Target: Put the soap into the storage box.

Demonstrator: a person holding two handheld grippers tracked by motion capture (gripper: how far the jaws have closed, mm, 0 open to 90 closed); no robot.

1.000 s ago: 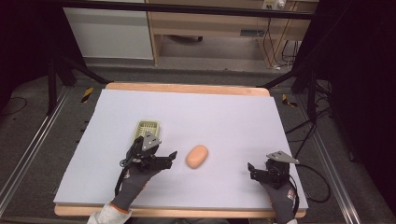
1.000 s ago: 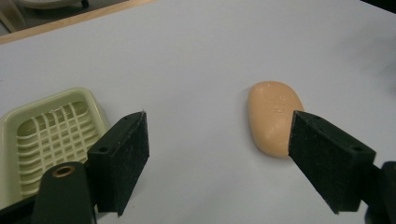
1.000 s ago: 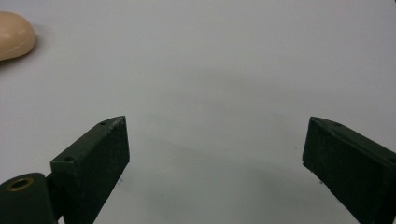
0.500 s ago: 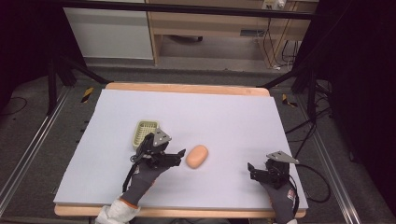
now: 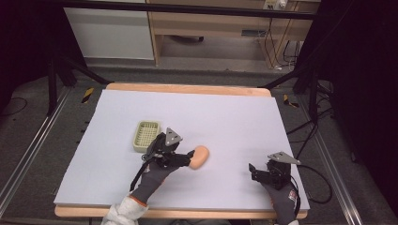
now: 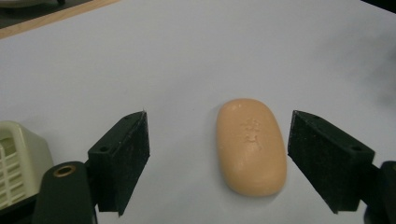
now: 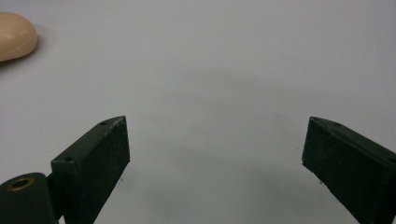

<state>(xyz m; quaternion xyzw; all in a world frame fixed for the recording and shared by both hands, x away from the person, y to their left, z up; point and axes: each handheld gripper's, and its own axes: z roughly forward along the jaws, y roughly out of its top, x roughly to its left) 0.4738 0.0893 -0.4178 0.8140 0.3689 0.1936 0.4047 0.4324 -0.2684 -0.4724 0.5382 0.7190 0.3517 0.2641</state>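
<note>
left gripper view: soap bar (image 6: 251, 145) with unreadable embossed mark lies between the released left tool (image 6: 219, 161).

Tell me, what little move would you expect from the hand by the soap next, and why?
Probably the left gripper eases a little further forward and then closes on the soap bar. Its jaws stand open on either side of the bar without touching it, and the bar lies flat on the table. The soap dish sits close by, perhaps the destination. The right gripper rests open, apart.
</note>
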